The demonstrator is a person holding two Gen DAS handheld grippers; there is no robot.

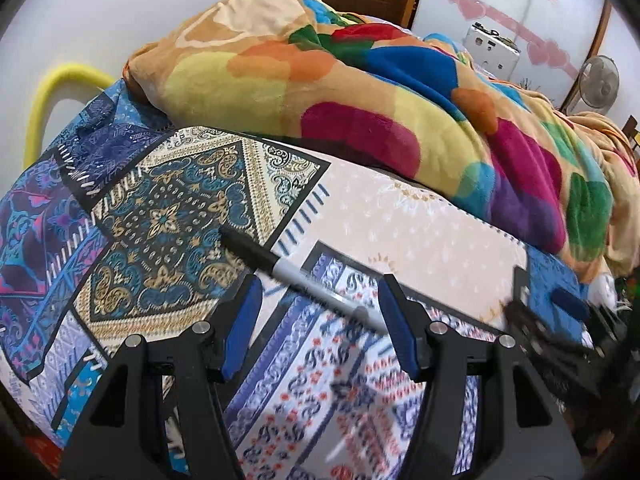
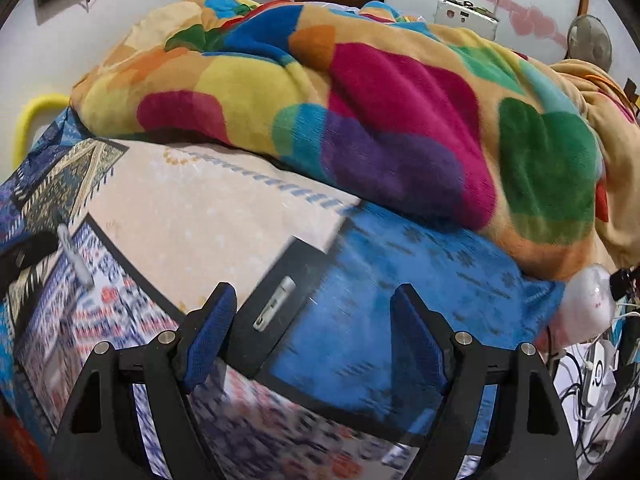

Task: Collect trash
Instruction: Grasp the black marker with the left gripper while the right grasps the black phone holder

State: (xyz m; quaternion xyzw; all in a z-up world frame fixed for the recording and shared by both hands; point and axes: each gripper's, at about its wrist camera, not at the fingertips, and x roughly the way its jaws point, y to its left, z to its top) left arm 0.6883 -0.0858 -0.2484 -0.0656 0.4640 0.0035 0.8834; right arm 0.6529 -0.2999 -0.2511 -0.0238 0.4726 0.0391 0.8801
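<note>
Both grippers hang spread and empty over the bed, left gripper [image 1: 320,312] straddling the marker [image 1: 296,276], right gripper [image 2: 312,328] beside a small stick [image 2: 274,308].

Bed under my cameras, wearing a patchwork-print batik sheet [image 1: 168,216]: I am seeing a black-capped grey marker pen [image 1: 296,276], a small silver cylindrical object [image 2: 275,303] and a heaped multicoloured fleece blanket [image 1: 360,92] lying on it.

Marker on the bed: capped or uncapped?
Capped. The marker lies flat on the patterned bedsheet, its black cap covering the far end and no tip showing; the other end sits between the open left gripper fingers.
</note>
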